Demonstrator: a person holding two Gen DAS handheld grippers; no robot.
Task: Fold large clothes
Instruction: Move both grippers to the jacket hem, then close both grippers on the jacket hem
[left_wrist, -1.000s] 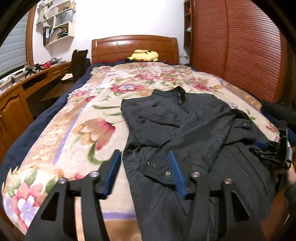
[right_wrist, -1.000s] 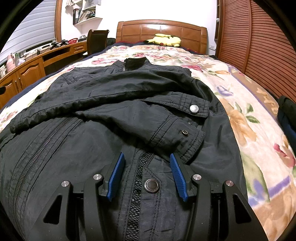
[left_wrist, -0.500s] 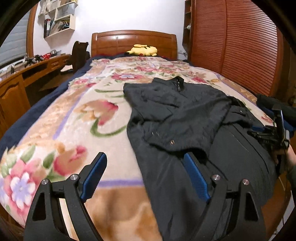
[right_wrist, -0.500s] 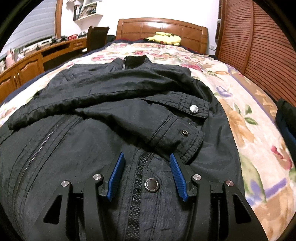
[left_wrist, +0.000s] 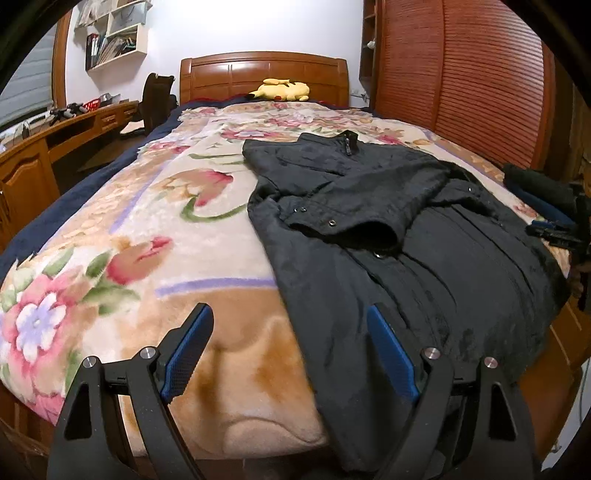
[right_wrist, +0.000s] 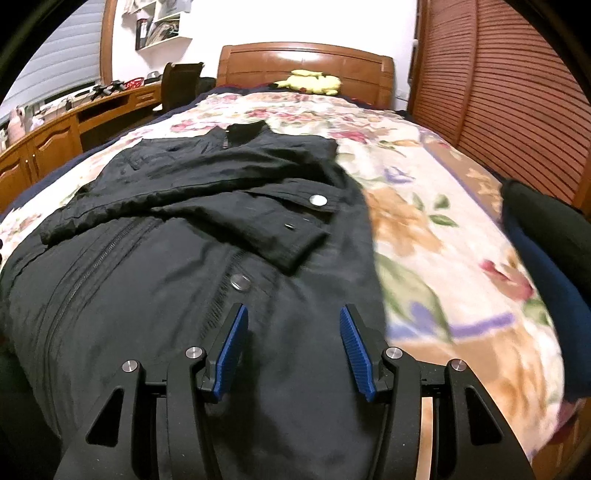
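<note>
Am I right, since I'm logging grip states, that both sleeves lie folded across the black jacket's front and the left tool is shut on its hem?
Not quite. The left wrist view shows the left tool open, gripping nothing, near the hem of the black jacket. The sleeves do lie folded across its front.

No readable text, label, brand, number or sign is showing in either view. The books on the wall shelf (left_wrist: 110, 40) at the upper left of the frame are appearing too small and blurred for any titles to be made out. The snaps on the black jacket (right_wrist: 184, 295) are looking plain, with any stamping too fine to tell. The floral blanket (left_wrist: 155, 229) is carrying only a flower pattern.
</note>
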